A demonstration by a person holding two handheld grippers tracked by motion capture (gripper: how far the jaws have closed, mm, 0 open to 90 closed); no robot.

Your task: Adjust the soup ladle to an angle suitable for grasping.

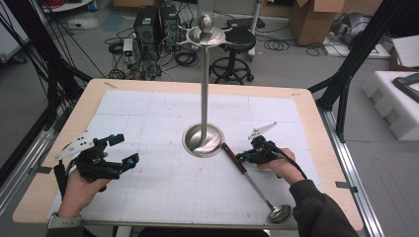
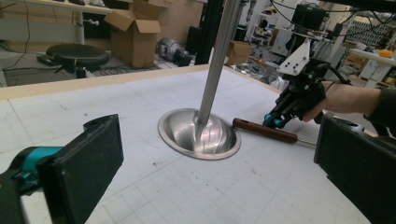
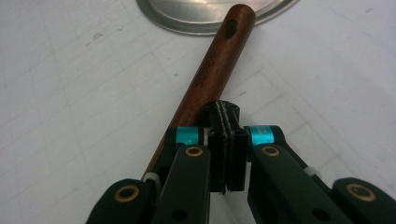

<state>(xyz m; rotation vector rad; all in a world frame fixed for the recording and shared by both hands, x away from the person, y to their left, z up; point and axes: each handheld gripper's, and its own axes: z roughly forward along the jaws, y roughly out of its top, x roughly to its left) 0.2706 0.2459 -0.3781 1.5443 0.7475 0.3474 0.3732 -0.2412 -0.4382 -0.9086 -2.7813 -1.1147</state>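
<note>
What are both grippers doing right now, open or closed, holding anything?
Left gripper: open, holding nothing.
Right gripper: shut, empty, beside the ladle's wooden handle.

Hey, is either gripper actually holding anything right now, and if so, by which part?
Nothing is held. The right gripper is shut on itself beside the ladle's wooden handle; the left gripper is open over the bare table.

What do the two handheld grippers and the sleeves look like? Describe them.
Both the left gripper and the right gripper are black, with teal accents near flat black jaws and brass-coloured pivot screws. Each carries a pale perforated three-cornered plate and a black cable. The right sleeve is dark; the left cuff is grey.
</note>
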